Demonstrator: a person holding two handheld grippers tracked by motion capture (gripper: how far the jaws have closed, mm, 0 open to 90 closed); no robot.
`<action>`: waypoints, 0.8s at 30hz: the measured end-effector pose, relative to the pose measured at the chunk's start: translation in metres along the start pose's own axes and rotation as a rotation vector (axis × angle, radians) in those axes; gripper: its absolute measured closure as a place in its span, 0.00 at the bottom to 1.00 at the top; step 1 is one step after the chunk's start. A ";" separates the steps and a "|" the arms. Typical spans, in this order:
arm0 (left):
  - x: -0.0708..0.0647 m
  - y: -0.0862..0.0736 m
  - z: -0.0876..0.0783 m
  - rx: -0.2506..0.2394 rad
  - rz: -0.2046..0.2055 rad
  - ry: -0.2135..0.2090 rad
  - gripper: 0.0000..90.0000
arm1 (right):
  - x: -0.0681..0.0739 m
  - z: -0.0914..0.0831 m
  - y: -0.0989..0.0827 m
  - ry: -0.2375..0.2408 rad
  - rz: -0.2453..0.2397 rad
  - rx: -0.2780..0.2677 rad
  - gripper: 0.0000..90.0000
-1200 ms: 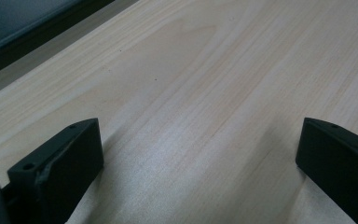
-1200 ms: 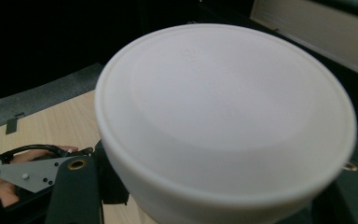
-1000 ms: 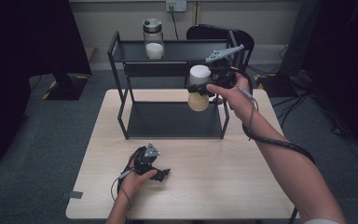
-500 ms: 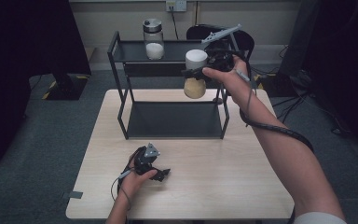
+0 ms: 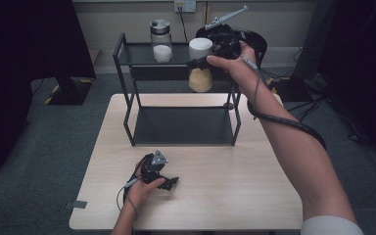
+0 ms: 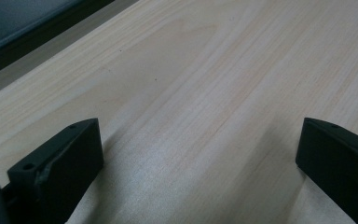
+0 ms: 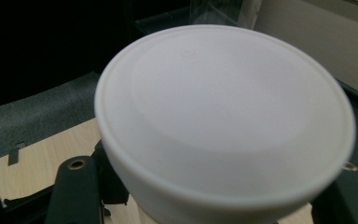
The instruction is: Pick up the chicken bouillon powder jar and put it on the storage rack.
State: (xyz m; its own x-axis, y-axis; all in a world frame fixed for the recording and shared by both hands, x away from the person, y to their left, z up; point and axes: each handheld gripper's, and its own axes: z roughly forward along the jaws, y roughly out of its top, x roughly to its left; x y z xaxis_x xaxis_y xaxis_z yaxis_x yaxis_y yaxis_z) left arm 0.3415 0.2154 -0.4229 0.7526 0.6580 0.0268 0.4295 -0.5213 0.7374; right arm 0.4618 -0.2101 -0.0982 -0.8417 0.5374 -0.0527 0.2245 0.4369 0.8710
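In the upper middle of the high view, the right gripper [image 5: 203, 59] holds a white-lidded jar of yellowish powder [image 5: 200, 66] in the air, its fingers clamped on the jar just below the lid. The jar hangs upright in front of the top shelf of the black two-tier rack [image 5: 127, 112], right of centre, with its base clear of the counter [image 5: 235, 196]. In the right gripper view the jar's white lid [image 7: 223, 116] sits large in the centre, with a dark finger [image 7: 72, 196] at its lower left. On the rack's top shelf, left of the held jar and apart from it, stands a glass jar of white powder with a metal lid [image 5: 161, 41]. At the lower left of the high view the left gripper [image 5: 169, 182] rests on the counter in the person's hand, and the left gripper view shows its fingers [image 6: 58, 163] spread wide over bare wood, with nothing between them.
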 end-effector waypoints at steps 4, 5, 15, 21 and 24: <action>0.000 0.000 0.000 0.000 0.000 0.000 0.00 | -0.002 -0.001 0.006 -0.005 0.009 -0.017 0.39; 0.000 0.000 0.000 -0.001 0.000 0.001 0.00 | -0.003 -0.001 0.008 -0.007 0.008 -0.019 0.39; 0.000 0.000 0.000 -0.001 0.000 0.001 0.00 | -0.006 -0.007 0.031 -0.034 0.011 -0.022 0.39; 0.000 0.000 0.000 -0.001 0.000 0.001 0.00 | -0.007 -0.006 0.040 -0.049 0.007 -0.018 0.39; 0.000 0.000 0.000 -0.001 0.000 0.001 0.00 | -0.010 -0.004 0.045 -0.051 0.014 -0.015 0.39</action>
State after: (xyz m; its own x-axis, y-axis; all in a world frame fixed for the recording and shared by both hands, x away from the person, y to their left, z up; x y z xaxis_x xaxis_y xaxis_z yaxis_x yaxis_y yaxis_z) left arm 0.3414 0.2155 -0.4232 0.7523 0.6582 0.0276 0.4286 -0.5208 0.7383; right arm 0.4786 -0.1987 -0.0567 -0.8124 0.5794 -0.0648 0.2285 0.4187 0.8789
